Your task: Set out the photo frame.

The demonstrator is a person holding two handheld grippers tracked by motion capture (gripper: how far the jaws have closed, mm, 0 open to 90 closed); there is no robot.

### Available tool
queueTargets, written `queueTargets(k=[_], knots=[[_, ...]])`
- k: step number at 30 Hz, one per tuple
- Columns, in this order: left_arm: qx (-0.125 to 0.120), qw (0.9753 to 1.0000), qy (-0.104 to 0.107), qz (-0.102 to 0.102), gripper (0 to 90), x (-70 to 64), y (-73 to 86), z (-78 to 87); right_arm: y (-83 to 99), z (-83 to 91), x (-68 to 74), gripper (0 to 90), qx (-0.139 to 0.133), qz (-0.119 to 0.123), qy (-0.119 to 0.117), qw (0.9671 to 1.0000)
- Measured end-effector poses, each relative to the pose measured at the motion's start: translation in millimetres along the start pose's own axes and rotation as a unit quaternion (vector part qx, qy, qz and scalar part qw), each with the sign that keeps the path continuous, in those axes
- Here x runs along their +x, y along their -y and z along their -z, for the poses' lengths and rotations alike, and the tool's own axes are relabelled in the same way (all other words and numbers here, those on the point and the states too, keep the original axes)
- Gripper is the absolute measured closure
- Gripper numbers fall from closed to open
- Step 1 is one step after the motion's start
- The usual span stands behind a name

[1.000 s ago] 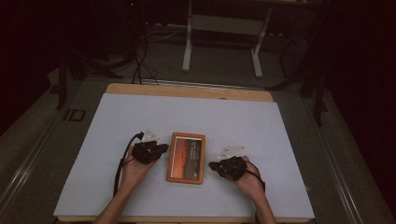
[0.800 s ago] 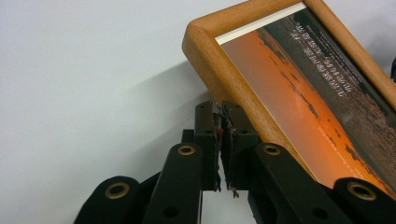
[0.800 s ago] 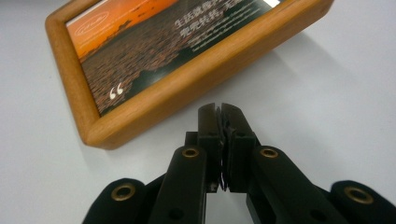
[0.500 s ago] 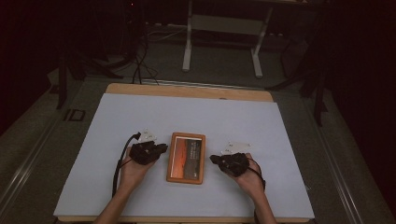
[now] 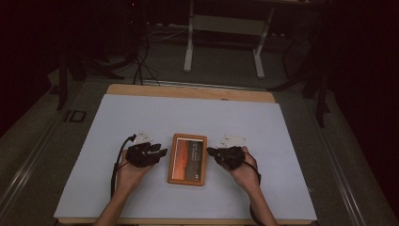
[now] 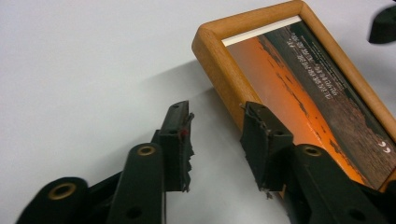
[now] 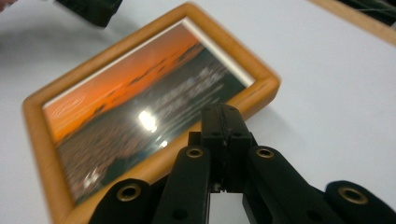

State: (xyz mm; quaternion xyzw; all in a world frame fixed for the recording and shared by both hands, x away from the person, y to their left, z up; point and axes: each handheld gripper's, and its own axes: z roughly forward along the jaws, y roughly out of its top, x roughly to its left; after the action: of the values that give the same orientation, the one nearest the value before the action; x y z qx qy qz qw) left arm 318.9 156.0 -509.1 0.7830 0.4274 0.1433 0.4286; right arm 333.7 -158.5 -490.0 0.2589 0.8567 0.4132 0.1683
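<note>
A wooden picture frame (image 5: 187, 158) holding an orange sunset print lies flat on the white table (image 5: 188, 113). My left gripper (image 5: 162, 153) sits at the frame's left edge. In the left gripper view this gripper (image 6: 217, 123) is open, with one fingertip (image 6: 257, 128) against the frame (image 6: 303, 84) rim and the other over bare table. My right gripper (image 5: 210, 151) points at the frame's right edge. In the right gripper view it (image 7: 224, 116) is shut with nothing between the jaws, its tip just at the frame (image 7: 130, 102) rim.
A wooden strip (image 5: 188, 92) borders the table's far edge. Beyond it stand a metal stand (image 5: 223, 42) and cables (image 5: 141, 66) on the dark floor. Each gripper view catches the other gripper (image 6: 383, 25) (image 7: 91, 9) across the frame.
My right gripper has shifted slightly away from the person along the frame's right edge. The left gripper and the frame have hardly moved.
</note>
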Motion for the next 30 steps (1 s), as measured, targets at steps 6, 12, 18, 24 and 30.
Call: queueTargets(k=[6, 12, 18, 24, 30], knots=[[0.001, 1.0, 0.002, 0.003, 57.0, -0.5, -1.0, 1.1, -11.3, -11.1, -8.5, 89.8, -0.014, -0.01, 0.016, 0.9997], [-0.001, 1.0, 0.0, 0.002, 55.6, -0.8, -1.9, 3.8, -20.5, -25.4, -12.8, 89.8, -0.014, -0.013, 0.019, 0.9996], [-0.001, 1.0, 0.002, 0.002, 54.6, -1.8, -2.2, 3.6, -23.9, -37.9, -14.8, 89.8, -0.01, -0.024, 0.016, 0.9995], [0.001, 1.0, 0.004, 0.001, 53.9, -2.2, -2.2, 3.4, -22.7, -44.3, -16.7, 89.8, -0.011, -0.03, 0.017, 0.9994], [-0.002, 0.9999, 0.011, 0.008, 53.7, -0.9, -2.6, 5.2, -23.3, -45.6, -16.2, 89.8, -0.009, -0.025, 0.02, 0.9995]])
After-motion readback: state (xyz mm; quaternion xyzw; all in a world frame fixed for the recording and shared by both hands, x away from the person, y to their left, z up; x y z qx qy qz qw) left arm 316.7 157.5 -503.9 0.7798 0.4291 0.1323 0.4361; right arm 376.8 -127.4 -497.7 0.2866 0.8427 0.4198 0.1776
